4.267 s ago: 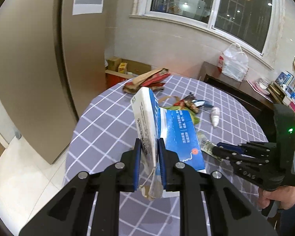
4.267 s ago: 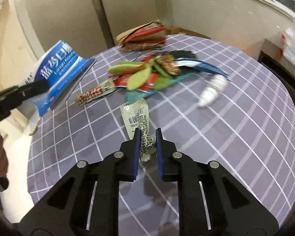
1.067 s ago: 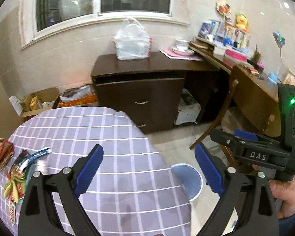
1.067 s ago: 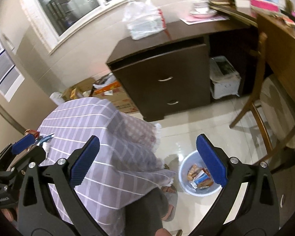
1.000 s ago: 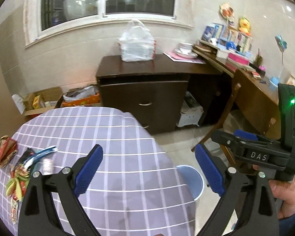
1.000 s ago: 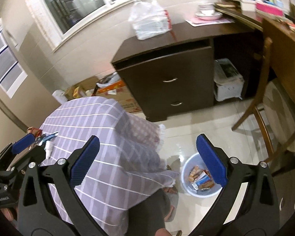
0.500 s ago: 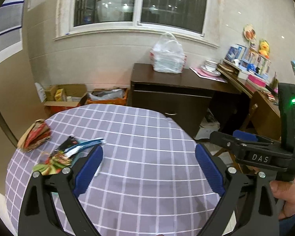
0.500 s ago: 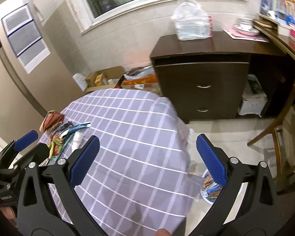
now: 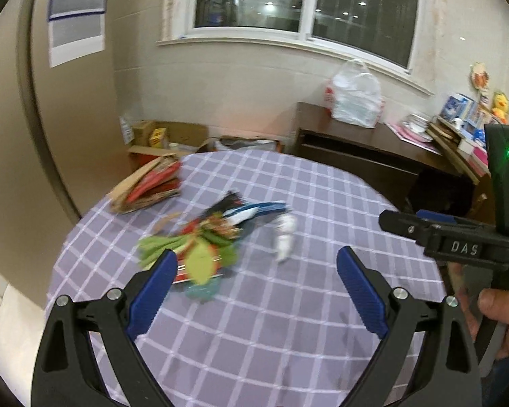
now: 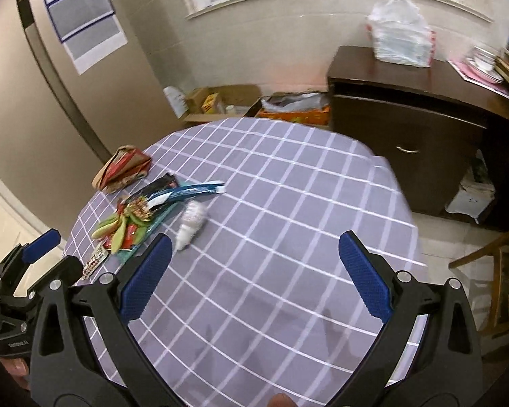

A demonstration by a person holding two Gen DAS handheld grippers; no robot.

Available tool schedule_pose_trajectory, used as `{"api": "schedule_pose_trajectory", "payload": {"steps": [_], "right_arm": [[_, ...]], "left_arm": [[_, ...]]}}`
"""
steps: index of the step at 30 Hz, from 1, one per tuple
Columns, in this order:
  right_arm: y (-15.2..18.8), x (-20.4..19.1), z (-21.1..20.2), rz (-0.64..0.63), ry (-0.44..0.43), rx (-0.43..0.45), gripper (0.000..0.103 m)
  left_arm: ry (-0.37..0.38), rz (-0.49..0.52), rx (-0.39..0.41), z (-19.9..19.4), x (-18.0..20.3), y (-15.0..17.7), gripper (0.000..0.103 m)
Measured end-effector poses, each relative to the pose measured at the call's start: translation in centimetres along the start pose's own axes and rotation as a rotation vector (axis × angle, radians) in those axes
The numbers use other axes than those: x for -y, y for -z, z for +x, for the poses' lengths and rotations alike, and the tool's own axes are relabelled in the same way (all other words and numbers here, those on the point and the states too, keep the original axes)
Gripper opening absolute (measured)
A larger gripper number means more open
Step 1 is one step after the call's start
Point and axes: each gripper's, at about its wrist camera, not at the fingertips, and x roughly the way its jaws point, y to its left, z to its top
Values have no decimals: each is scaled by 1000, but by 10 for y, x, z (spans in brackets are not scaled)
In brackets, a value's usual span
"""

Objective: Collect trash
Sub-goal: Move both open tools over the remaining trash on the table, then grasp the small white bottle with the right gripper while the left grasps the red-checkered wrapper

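Observation:
A heap of wrappers (image 9: 203,240) (image 10: 135,217) in green, red and blue lies on the left of the round table with the purple checked cloth (image 9: 288,322) (image 10: 271,210). A small white bottle (image 9: 284,237) (image 10: 190,221) lies on its side just right of the heap. A brown and red paper bag (image 9: 146,186) (image 10: 122,167) lies at the table's far left edge. My left gripper (image 9: 256,279) is open and empty above the table's near side. My right gripper (image 10: 252,263) is open and empty above the table; it also shows in the left wrist view (image 9: 451,237).
A dark wooden cabinet (image 10: 407,115) with a white plastic bag (image 10: 398,27) on top stands behind the table to the right. Cardboard boxes (image 10: 220,101) sit on the floor by the wall. A wooden chair (image 10: 492,264) is at the right.
Both grippers have swung left from the bin side back toward the table. The wrapper heap and the bottle now sit nearer the middle of both views. Both grippers stay open.

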Motion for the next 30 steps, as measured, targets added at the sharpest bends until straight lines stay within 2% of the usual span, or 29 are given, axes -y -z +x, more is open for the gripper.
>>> {"api": "schedule_pose_trajectory", "payload": {"steps": [8,14,19,24,25,26,28,30], "right_arm": [[2,-41,41,-73,-33,-50,96],[4,-57,70,-95,-28,-85,96],[3,-62,85,-109,-10,-100,90],[-3,-72,104,-138,7,-115,78],[-3,-74,108,-146,10,-120,76],[-4,-77,114,-159,18,-128,70],[-3,-81,120,-181,35,-140,60],[1,-84,124,-218,62,-133,45]], "left_arm": [[-95,-41,-32,0,-58,23,93],[-141,-43,-92,11,-87,40,93],[-159,-23,-135,28,-100,48,93],[-146,31,-173,48,-101,50,91],[-137,32,-181,51,-101,51,85],[-122,27,-197,55,-103,52,62],[-113,19,-204,57,-103,53,49],[-104,24,-206,56,-101,52,18]]}}
